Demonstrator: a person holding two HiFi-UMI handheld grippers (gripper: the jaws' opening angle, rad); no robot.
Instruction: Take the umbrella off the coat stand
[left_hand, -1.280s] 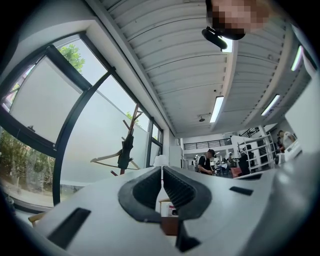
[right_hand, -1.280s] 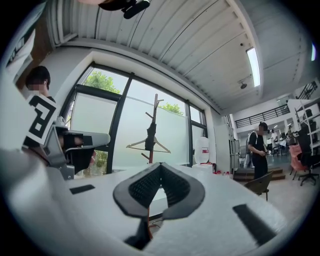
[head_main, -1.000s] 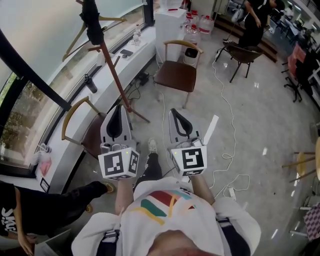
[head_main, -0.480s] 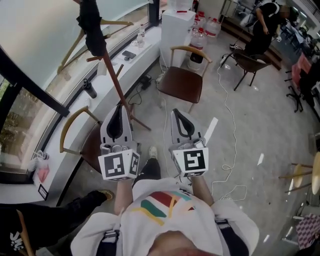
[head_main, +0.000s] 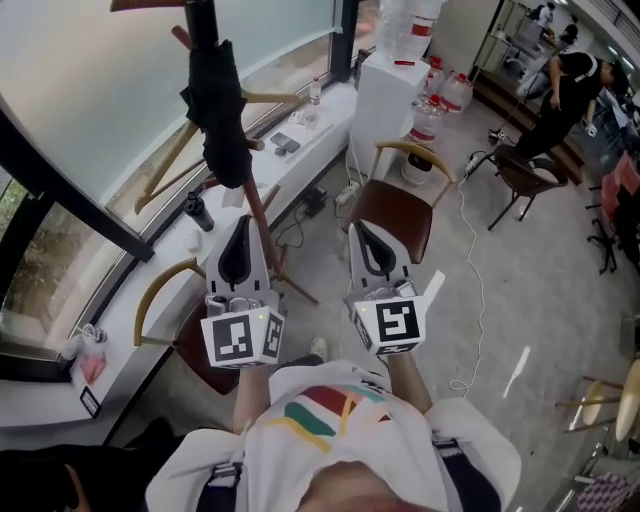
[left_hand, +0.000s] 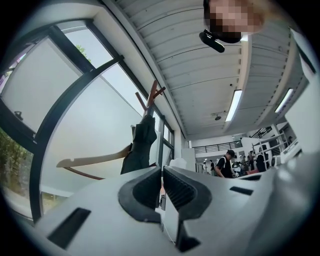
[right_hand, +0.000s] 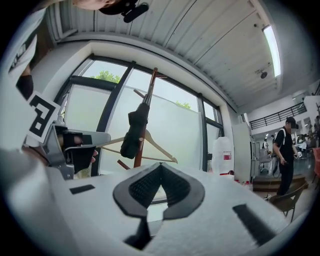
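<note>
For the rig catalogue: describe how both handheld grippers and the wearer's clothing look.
Both match: the left gripper and right gripper are light grey tapering shells with black ribbed pads, each carrying a cube of black-and-white square markers. The T-shirt is white with red, green and yellow stripes.

A brown-seated chair (head_main: 400, 210) stands near a white cabinet (head_main: 385, 110), beside what look like water jugs (head_main: 452, 92).

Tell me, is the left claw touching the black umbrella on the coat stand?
Apart. The head view shows a clear gap between the left claw and the black umbrella hanging farther off on the stand.
</note>
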